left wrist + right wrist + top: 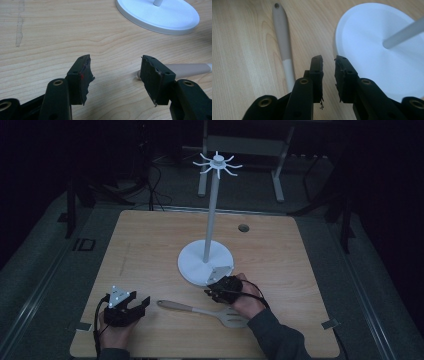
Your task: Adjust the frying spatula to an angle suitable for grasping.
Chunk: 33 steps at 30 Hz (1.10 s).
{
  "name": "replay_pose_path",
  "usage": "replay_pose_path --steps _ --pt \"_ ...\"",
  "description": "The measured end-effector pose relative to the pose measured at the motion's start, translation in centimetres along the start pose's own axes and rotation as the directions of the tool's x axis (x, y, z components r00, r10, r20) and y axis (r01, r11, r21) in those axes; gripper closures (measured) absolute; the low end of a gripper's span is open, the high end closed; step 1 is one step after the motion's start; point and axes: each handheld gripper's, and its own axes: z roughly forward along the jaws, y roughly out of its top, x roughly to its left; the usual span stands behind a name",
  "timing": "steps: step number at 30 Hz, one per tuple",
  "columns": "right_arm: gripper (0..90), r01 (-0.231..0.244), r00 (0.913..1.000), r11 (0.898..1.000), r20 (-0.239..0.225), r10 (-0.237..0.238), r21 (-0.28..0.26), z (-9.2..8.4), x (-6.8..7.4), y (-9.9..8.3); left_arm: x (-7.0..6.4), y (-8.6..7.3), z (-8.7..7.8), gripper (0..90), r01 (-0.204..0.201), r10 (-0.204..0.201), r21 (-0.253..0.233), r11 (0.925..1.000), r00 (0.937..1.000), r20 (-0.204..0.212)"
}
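Observation:
A spatula (200,310) with a beige handle and a pale slotted head lies flat near the table's front edge, between the two hands. My left gripper (142,305) rests at the front left, open with nothing between its fingers; in the left gripper view (115,65) the handle's end (187,70) lies just past one jaw. My right gripper (211,291) sits over the front rim of the white stand's round base (192,265). Its jaws stand almost together and hold nothing (329,60). The spatula handle (283,37) lies beside them and the base (367,50) on the other side.
The stand's thin pole (212,210) rises from the base to a ring of white hooks (217,164). The wooden table (145,245) has a round cable hole (243,227) at the back. Tape marks (82,326) sit at both front corners. Dark floor and furniture legs lie beyond.

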Motion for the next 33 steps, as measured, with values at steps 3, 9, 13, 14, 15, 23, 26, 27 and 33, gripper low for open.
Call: replay_pose_path --steps 3,9,13,14,15,23,26,27,33 --pt "76.1 0.022 0.9997 1.0 -0.011 -0.022 0.016 0.4 0.2 0.4 0.0 0.0 0.0 42.3 0.0 0.0 0.0 1.0 1.0 0.0" --pt "76.6 0.062 0.9972 0.996 -0.047 -0.058 0.071 1.7 0.9 1.2 0.0 0.0 0.0 42.3 -0.002 0.002 0.0 1.0 1.0 0.001" --pt "76.4 0.072 0.9948 0.992 -0.079 -0.064 0.104 2.7 1.1 1.3 0.1 0.0 0.0 42.3 0.001 -0.001 -0.001 1.0 1.0 0.001" --pt "76.2 0.075 0.9943 0.991 -0.084 -0.065 0.11 2.8 1.1 1.3 0.1 0.0 -0.1 42.3 0.001 -0.001 -0.001 1.0 1.0 0.002" --pt "76.1 0.078 0.9936 0.99 -0.092 -0.067 0.118 3.0 1.2 1.3 0.1 0.0 -0.1 42.3 0.0 0.0 -0.001 1.0 1.0 0.001" --pt "75.8 0.107 0.987 0.979 -0.137 -0.084 0.173 4.6 1.9 1.3 0.0 0.0 -0.1 42.3 0.001 -0.001 0.0 1.0 1.0 0.002" --pt "75.6 0.1 0.9861 0.979 -0.149 -0.074 0.18 4.9 1.9 1.3 0.0 0.0 -0.1 42.3 0.001 -0.001 0.0 1.0 1.0 0.002" --pt "75.4 0.099 0.9853 0.978 -0.155 -0.071 0.183 5.0 1.9 1.3 0.0 0.0 0.0 42.3 0.001 -0.001 0.0 1.0 1.0 0.002" --pt "73.4 0.101 0.979 0.975 -0.195 -0.061 0.2 5.8 2.2 1.4 0.0 0.0 0.0 42.3 0.002 -0.002 0.002 1.0 1.0 0.002"
